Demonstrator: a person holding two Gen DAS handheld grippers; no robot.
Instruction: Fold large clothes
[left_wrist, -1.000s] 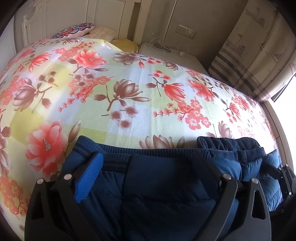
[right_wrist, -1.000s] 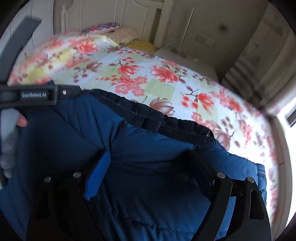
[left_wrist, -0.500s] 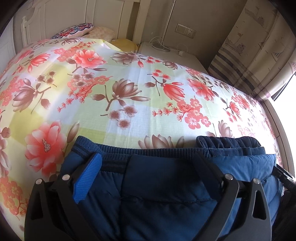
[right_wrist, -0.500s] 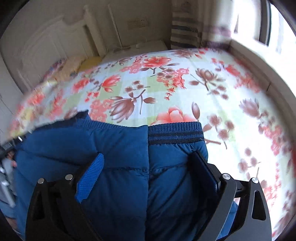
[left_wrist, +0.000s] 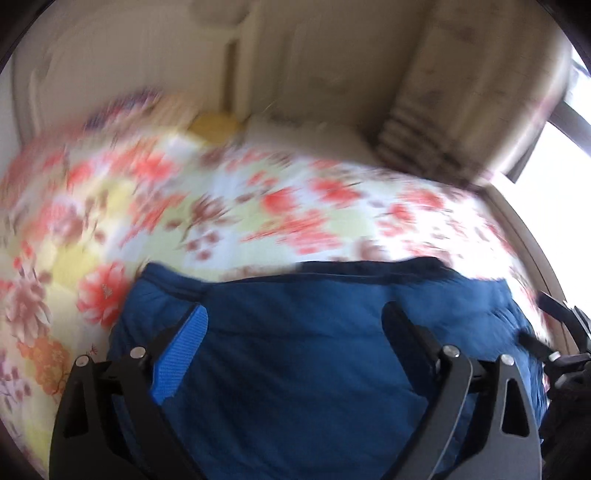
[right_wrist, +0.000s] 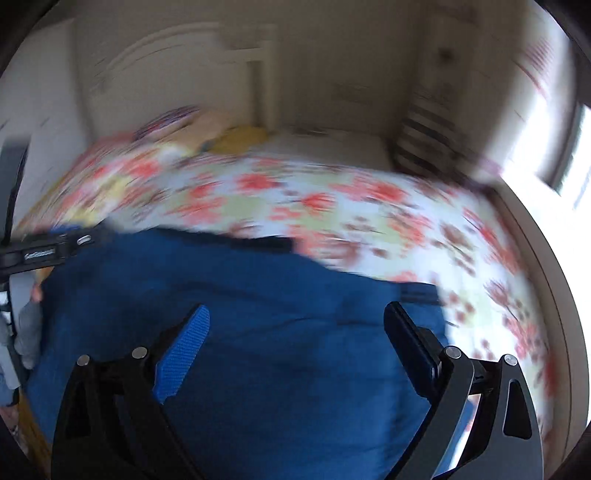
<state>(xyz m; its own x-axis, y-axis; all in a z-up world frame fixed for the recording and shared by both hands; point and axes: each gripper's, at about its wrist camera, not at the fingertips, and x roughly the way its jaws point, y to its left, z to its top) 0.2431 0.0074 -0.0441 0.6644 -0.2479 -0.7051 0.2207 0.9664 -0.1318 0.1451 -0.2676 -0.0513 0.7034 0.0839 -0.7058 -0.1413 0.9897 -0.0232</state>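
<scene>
Bed (left_wrist: 258, 206) ahead of both hand-held grippers; blue jacket (left_wrist: 314, 350) lies folded on it, under and between the jaws. Left hand-held gripper (left_wrist: 295, 325) apart, gripping nothing; right hand-held gripper (right_wrist: 295, 325) just opened, pads clear. Fold appears laid; further folds likely remain.

A dark navy-blue padded garment (left_wrist: 314, 354) with darker ribbed trim lies on a bedspread (left_wrist: 229, 206) of pale yellow-green and white checks strewn with coral-red and brown flowers. Beyond the bedspread's far edge sit a plain yellow cushion (right_wrist: 240, 138), a cream panelled headboard (right_wrist: 177, 74) and a beige, dark-striped curtain (right_wrist: 424, 140).
</scene>
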